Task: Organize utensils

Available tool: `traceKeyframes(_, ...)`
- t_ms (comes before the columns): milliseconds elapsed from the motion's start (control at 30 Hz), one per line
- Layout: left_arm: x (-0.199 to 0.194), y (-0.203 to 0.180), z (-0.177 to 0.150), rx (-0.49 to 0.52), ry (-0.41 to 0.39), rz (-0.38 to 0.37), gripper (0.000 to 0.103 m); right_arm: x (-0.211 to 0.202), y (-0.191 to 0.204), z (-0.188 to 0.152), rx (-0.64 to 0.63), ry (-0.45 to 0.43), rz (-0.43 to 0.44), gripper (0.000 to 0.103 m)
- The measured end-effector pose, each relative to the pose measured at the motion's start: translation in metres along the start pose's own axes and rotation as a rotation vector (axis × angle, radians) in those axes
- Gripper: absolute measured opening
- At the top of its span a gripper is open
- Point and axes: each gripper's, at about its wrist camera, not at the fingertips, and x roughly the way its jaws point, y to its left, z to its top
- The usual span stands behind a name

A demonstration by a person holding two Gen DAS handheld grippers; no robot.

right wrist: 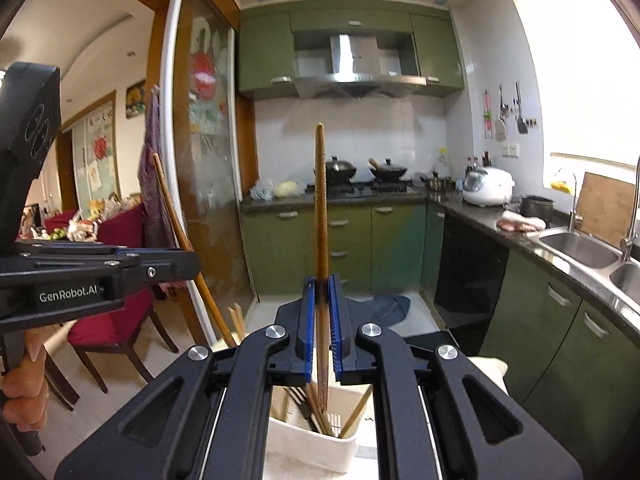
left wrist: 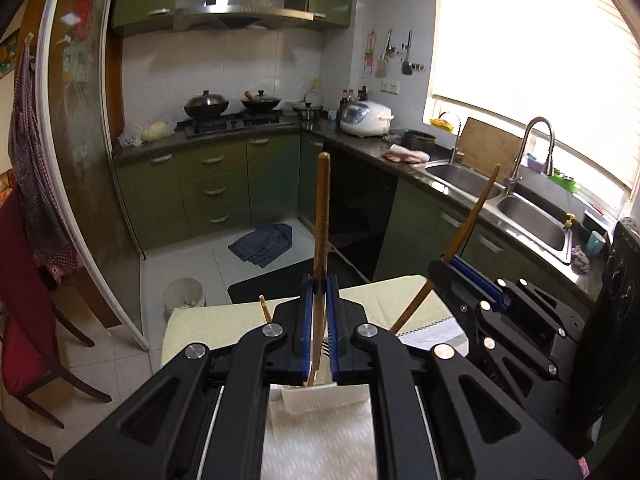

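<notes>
Each claw, left claw [left wrist: 320, 286] and right claw [right wrist: 323, 288], pinches a wooden utensil [left wrist: 322, 216] upright above the white holder [right wrist: 316, 440], and thin handles could twist or slip, missing the holder.

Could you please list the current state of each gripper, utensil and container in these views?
Left gripper: shut on a wooden-handled utensil.
Left wooden-handled utensil: held upright, lifted above the holder.
Right gripper: shut on a second wooden-handled utensil.
Right wooden-handled utensil: held upright, its lower end just above the holder.
White plastic utensil holder: upright, holding chopsticks and other utensils.
Wok lids on the stove: on.
</notes>
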Motion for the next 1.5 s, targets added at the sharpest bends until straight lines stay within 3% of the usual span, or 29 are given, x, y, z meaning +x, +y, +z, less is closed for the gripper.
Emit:
traceKeyframes(233,0.06,0.009,-0.03,-0.014,0.121,-0.005,0.007,0.05,-0.013,-0.036,0.028,0.107,-0.008,0.008)
traceKeyframes(533,0.092,0.01,-0.058,0.009,0.218,-0.009,0.007,0.08,-0.012,-0.063,0.025,0.188,-0.007,0.008)
traceKeyframes(733,0.092,0.008,-0.069,0.016,0.235,-0.018,0.007,0.073,-0.011,-0.071,0.036,0.187,-0.002,0.009)
traceKeyframes(867,0.08,0.012,-0.075,0.0,0.227,-0.03,0.007,0.048,-0.006,-0.074,0.044,0.164,0.012,0.011)
traceKeyframes(900,0.074,0.013,-0.078,-0.003,0.217,-0.032,0.009,0.037,-0.005,-0.075,0.044,0.153,0.012,0.017)
traceKeyframes(967,0.059,0.013,-0.081,-0.006,0.192,-0.035,0.024,0.015,-0.001,-0.079,0.04,0.132,0.014,0.024)
traceKeyframes(1033,0.041,0.012,-0.085,-0.002,0.151,-0.031,0.053,-0.012,0.002,-0.084,0.035,0.111,0.009,0.033)
traceKeyframes(1133,0.013,0.003,-0.092,0.04,0.082,-0.006,0.065,-0.05,0.004,-0.094,0.04,0.078,-0.007,0.051)
traceKeyframes(1367,-0.043,-0.003,-0.136,0.007,0.024,-0.034,0.067,-0.144,0.004,-0.132,0.064,0.042,-0.006,0.075)
traceKeyframes(1500,-0.081,-0.004,-0.179,0.004,-0.02,-0.012,0.083,-0.193,0.014,-0.156,0.052,0.037,0.012,0.095)
